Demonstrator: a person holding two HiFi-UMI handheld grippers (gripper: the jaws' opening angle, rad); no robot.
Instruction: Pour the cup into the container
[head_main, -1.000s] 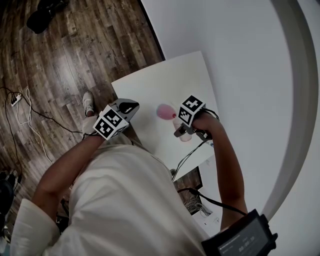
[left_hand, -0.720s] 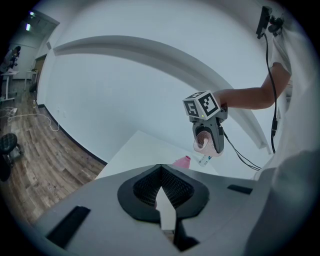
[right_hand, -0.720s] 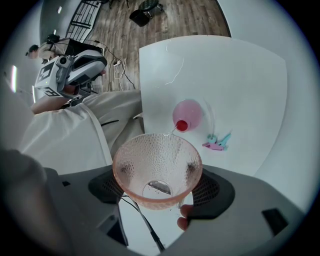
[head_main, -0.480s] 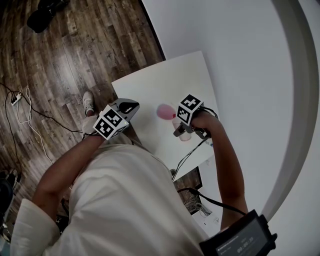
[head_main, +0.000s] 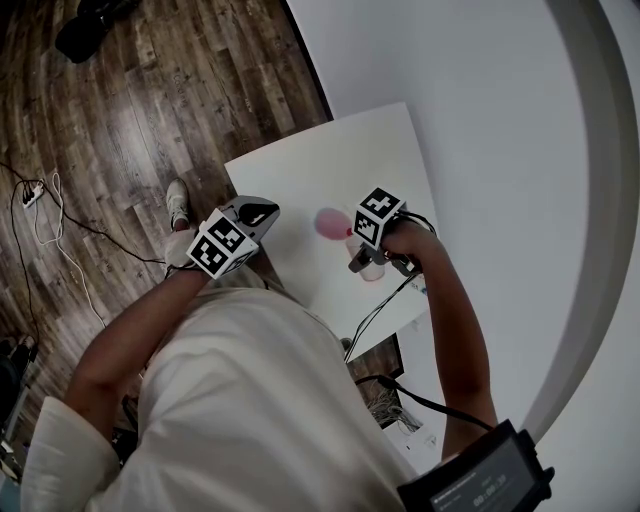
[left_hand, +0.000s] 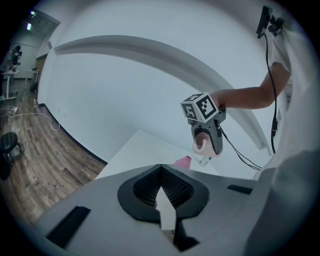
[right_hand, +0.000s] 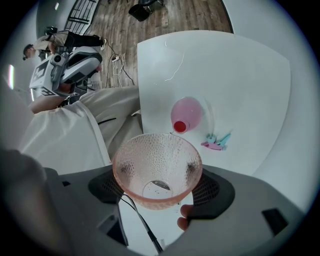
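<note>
Holding the cup tilted above the table, the right gripper clamps its wall. The left gripper is closed and empty. Risk: the wide rim overshoots the narrow mouth of the container below, spilling contents onto the table.

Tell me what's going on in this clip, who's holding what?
A person works two handheld grippers over a white table. The right gripper has its jaws closed on a pink textured cup, held tipped in the air above a pink container that sits on the table. Nothing can be seen flowing out of the cup. The left gripper hangs off to the side, its jaws together with nothing between them.
</note>
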